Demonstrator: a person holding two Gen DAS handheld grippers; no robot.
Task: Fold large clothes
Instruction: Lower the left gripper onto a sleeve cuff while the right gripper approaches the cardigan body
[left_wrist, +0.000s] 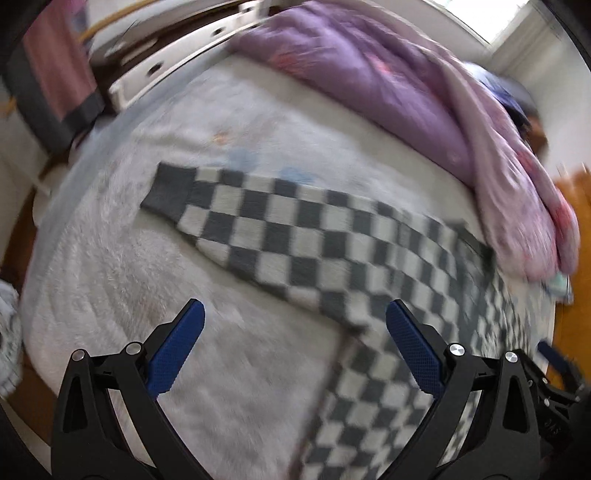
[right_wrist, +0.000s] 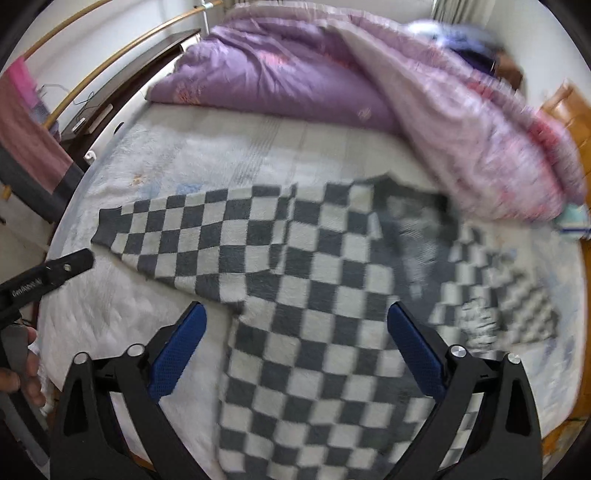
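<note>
A grey-and-white checkered sweater (right_wrist: 314, 280) lies spread flat on the white bed cover (right_wrist: 122, 317), its left sleeve (right_wrist: 166, 236) stretched out to the left with a dark cuff (left_wrist: 170, 192). It also shows in the left wrist view (left_wrist: 303, 243). My left gripper (left_wrist: 295, 314) is open and empty, above the cover near the sweater's underarm. My right gripper (right_wrist: 295, 317) is open and empty, above the sweater's body. The left gripper's black finger (right_wrist: 55, 273) shows at the left edge of the right wrist view. The sweater's right side is blurred.
A purple and pink quilt (right_wrist: 332, 81) is bunched along the far side of the bed, touching the sweater's collar side. A white bed frame (left_wrist: 177, 55) and a pink towel on a rack (left_wrist: 55, 74) stand at the left. A wooden floor (left_wrist: 576, 221) shows on the right.
</note>
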